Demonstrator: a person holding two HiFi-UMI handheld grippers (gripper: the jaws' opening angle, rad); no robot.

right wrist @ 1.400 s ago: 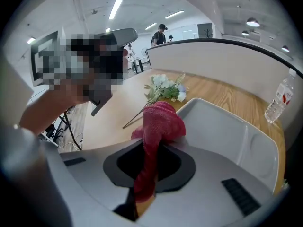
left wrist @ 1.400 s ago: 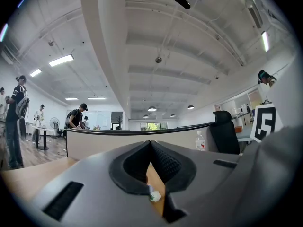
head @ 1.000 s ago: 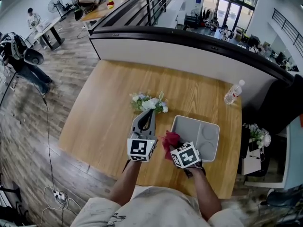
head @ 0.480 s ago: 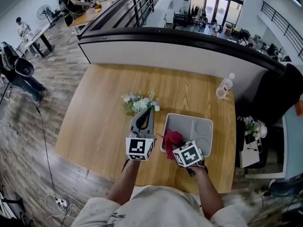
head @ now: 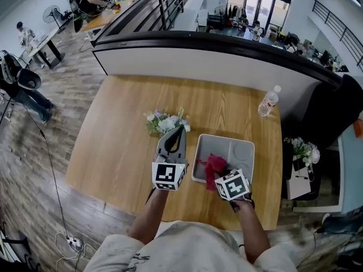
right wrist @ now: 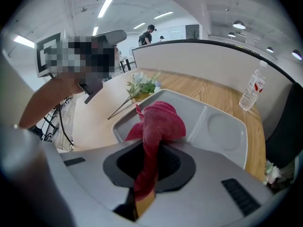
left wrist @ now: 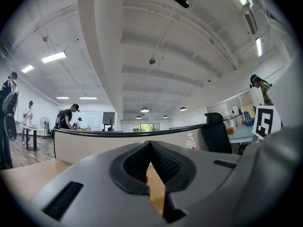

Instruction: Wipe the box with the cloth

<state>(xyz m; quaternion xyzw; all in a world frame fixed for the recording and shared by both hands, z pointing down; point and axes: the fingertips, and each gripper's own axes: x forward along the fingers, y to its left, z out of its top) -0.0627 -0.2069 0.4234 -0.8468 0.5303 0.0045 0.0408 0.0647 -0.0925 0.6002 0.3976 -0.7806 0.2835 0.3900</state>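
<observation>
Shifting slightly rightward since a moment ago, the right gripper (head: 223, 173) is carrying the red cloth (head: 214, 164) further over the grey box (head: 250, 150). At left, the left gripper (head: 176, 133) is pointing at the flowers (head: 167, 123), its jaws pressing together on nothing. Right of it, the right gripper's jaws are pinching the cloth, which is bunching over the box's left compartment.

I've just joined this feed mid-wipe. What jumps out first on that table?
The red cloth stands out most: it is clamped in the right gripper and bunched over the left part of the grey box on the wooden table. The left gripper sits shut and empty just left of the box, pointing at a small bunch of flowers.
</observation>
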